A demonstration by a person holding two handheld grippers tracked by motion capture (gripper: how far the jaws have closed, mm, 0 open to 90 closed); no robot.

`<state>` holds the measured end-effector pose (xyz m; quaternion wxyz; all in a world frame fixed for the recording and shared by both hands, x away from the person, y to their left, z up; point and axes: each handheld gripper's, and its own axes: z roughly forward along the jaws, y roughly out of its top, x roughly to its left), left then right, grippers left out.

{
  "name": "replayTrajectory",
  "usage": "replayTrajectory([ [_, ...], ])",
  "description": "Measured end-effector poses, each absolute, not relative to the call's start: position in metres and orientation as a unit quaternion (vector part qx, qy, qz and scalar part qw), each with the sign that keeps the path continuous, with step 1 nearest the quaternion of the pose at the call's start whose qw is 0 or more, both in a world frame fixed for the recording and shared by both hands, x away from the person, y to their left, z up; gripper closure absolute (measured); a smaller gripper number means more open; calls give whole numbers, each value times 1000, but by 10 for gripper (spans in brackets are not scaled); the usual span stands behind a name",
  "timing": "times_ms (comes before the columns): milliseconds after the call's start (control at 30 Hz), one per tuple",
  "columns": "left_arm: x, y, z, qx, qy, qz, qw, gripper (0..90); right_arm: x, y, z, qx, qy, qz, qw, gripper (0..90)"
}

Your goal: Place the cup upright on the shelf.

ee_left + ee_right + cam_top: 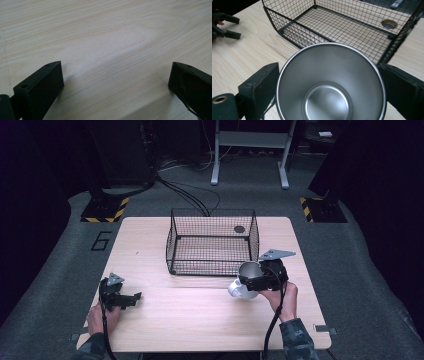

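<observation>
Wooden table (200, 320) on grey carpet. Steel cup (331, 85), clamped between the right tongs' (252, 282) jaws, sits at four o'clock of the wire basket (212, 242), just beside it. Left tongs (131, 299), at eight o'clock, gape wide, holding nothing.

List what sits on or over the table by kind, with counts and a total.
Steel cup: 1, clamped in the right tongs
Black wire basket: 1, nothing in it
Hand-held tongs: 2, the left tongs open over bare wood
Total: 4
</observation>
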<state>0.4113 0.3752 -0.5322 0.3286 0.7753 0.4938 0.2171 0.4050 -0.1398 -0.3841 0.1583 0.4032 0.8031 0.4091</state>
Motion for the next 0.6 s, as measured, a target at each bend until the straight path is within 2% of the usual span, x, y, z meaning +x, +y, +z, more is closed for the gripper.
replayTrajectory([
  [600,411,375,-532,775,494,217,329,0,415,-119,-365,376,816,411,155,59],
])
